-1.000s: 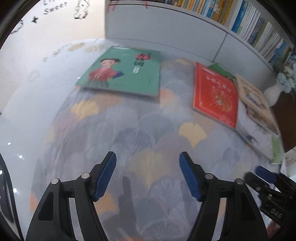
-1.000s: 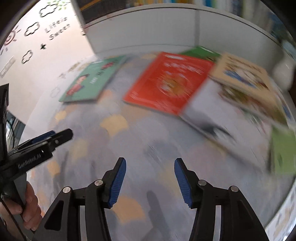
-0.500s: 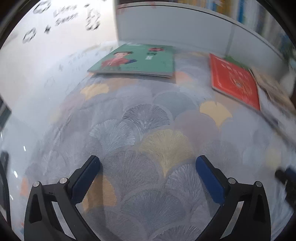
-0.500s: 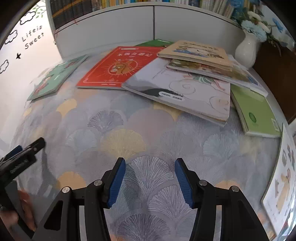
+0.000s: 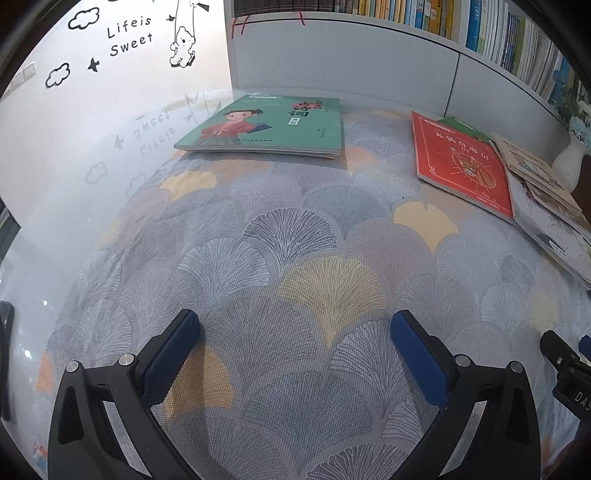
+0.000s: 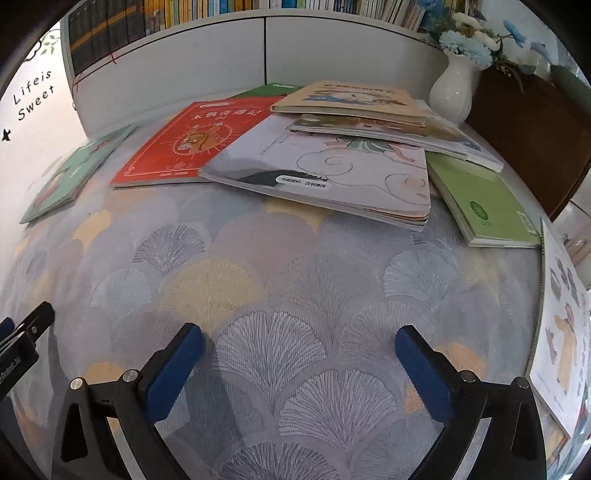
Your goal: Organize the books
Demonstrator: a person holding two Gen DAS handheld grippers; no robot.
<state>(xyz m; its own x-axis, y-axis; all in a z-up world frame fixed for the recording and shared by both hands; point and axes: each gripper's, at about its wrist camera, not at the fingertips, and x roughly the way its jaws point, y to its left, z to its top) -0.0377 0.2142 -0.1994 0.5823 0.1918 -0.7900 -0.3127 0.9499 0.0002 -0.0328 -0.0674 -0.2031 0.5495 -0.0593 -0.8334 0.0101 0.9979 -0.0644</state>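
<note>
The left gripper (image 5: pixel 295 328) has its jaws spread as wide as they go, having just been opening, and nothing lies between the blue pads (image 5: pixel 173 350) but patterned cloth. The right gripper (image 6: pixel 299 345) is the same: jaws fully apart after just opening, empty, over a fan-shaped motif of the tablecloth (image 6: pixel 258 295). Both point down at the bare front part of the surface, and each shows at the edge of the other's view (only as a black tip).

Farther out lie the books. Seen from the left wrist, a green book with a drawn child (image 5: pixel 266 127) lies flat and alone near the back left, close to the white wall panel (image 5: pixel 332 66). Well to its right is a red book (image 5: pixel 461 166), with a dark green book (image 5: pixel 461 127) peeking out from under its far edge.

From the right wrist the loose pile is clearer: a white picture book (image 6: pixel 332 170) overlaps the red one's right side, two more books lie across it, the top one tan (image 6: pixel 351 99). A light green book (image 6: pixel 484 203) sticks out at the right, partly under the pile. Another white book (image 6: pixel 561 350) lies apart at the near right edge.

Behind the pile stands a white vase (image 6: pixel 452 92) of pale flowers, and rows of shelved books (image 5: pixel 498 33) run along the back.
</note>
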